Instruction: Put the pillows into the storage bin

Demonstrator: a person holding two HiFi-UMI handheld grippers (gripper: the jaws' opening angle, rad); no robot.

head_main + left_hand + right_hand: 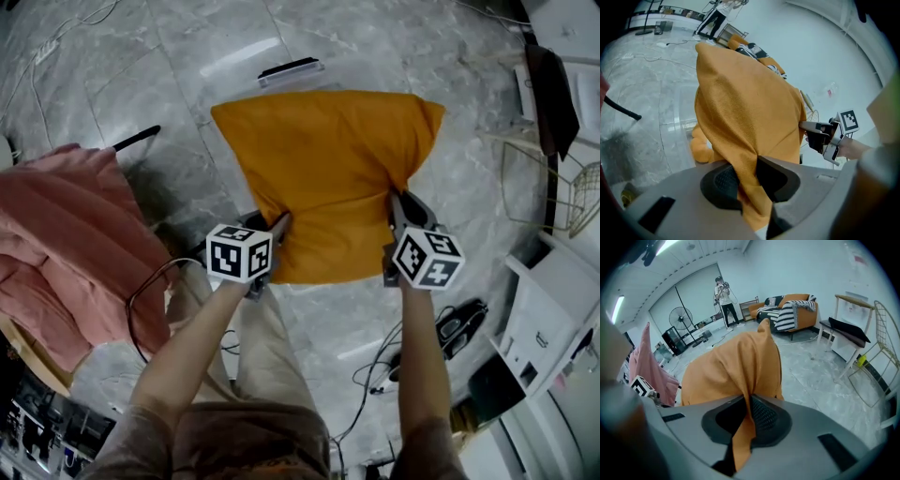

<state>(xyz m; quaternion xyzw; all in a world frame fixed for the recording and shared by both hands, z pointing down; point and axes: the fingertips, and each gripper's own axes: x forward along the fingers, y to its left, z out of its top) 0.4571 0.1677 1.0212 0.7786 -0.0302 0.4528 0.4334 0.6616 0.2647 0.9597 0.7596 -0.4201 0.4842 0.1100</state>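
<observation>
1. Left tool point(277, 228): jaws clamped on a fold of the orange pillow point(328, 173) at the left end of the edge nearest the person.
2. Right tool point(398, 204): jaws pressed together on the cover fabric at the right end of the same edge.
3. Orange pillow: carried between both tools, clear of the marble floor point(141, 84), directly over the clear storage bin point(292, 69). The bin's far rim shows beyond the pillow's far edge.
4. Pink fabric point(66, 234): heaped at the left, apart from the pillow.
</observation>
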